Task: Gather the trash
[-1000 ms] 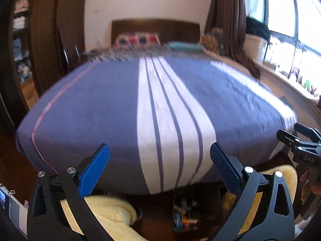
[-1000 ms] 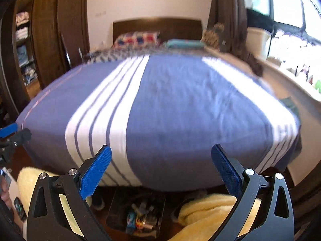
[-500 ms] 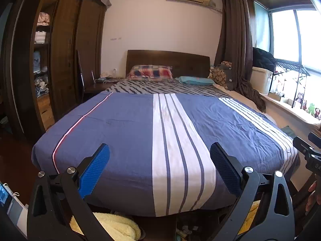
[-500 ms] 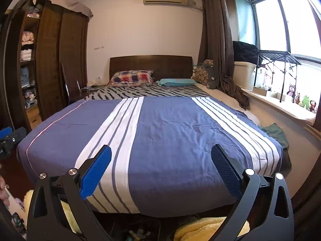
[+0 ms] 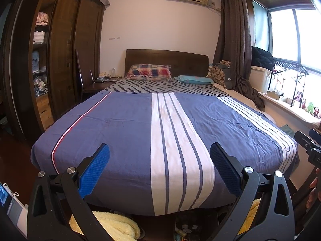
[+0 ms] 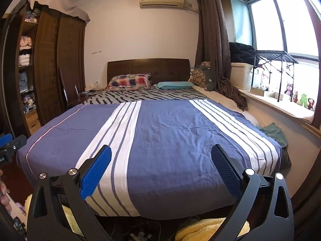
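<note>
No words can be read — the white letters on the other tool's black body at each picture's edge are cut off. You hold your left gripper (image 5: 159, 168) and right gripper (image 6: 161, 169) level, side by side, pointing over the foot of the blue striped bed (image 6: 160, 136). Both have their blue pads spread wide, holding nothing. I can't pick out any trash.
</note>
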`<state>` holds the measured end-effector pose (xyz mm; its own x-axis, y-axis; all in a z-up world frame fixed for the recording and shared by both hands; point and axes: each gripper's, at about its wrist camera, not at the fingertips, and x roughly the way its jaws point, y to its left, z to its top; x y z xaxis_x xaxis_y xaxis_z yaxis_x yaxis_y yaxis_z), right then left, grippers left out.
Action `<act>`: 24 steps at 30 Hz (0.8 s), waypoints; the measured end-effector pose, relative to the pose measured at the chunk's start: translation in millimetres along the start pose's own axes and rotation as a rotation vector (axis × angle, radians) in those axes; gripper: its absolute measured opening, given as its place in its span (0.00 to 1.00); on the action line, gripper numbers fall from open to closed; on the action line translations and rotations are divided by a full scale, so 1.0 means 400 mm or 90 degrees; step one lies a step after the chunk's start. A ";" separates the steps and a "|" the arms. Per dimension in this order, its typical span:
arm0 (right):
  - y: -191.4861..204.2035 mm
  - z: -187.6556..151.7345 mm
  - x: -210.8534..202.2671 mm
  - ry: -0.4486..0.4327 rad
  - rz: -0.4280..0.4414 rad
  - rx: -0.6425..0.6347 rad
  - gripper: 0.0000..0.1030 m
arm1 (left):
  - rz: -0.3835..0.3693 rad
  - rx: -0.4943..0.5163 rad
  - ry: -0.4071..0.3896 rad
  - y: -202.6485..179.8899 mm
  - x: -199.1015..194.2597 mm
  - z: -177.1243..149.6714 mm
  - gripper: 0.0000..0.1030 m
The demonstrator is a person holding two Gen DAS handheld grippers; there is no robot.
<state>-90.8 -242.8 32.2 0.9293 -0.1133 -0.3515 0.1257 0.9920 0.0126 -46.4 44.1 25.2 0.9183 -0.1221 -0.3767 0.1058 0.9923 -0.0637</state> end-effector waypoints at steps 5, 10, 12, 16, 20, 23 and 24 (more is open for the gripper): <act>-0.003 0.002 -0.003 -0.001 -0.004 0.003 0.97 | 0.001 -0.002 -0.003 0.002 0.000 -0.002 0.92; -0.005 0.002 -0.005 -0.003 -0.002 0.006 0.97 | 0.002 0.000 0.000 0.000 0.001 -0.004 0.92; -0.009 0.002 -0.003 -0.002 -0.002 0.007 0.97 | 0.002 0.000 0.001 0.000 0.001 -0.005 0.92; -0.017 0.001 -0.003 -0.005 -0.004 0.013 0.97 | 0.003 -0.001 0.000 0.000 0.001 -0.005 0.92; -0.026 -0.002 0.004 -0.009 -0.004 0.025 0.97 | 0.007 -0.004 0.002 0.002 0.006 -0.006 0.92; -0.021 -0.004 0.009 -0.003 -0.001 0.019 0.97 | 0.012 -0.003 0.006 0.001 0.008 -0.009 0.92; -0.019 -0.005 0.009 -0.003 0.001 0.018 0.97 | 0.012 -0.004 0.005 0.001 0.008 -0.008 0.92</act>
<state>-89.0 -250.7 29.1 0.9309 -0.1120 -0.3477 0.1338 0.9902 0.0391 -44.8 44.0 20.9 0.9171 -0.1032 -0.3850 0.0860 0.9944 -0.0615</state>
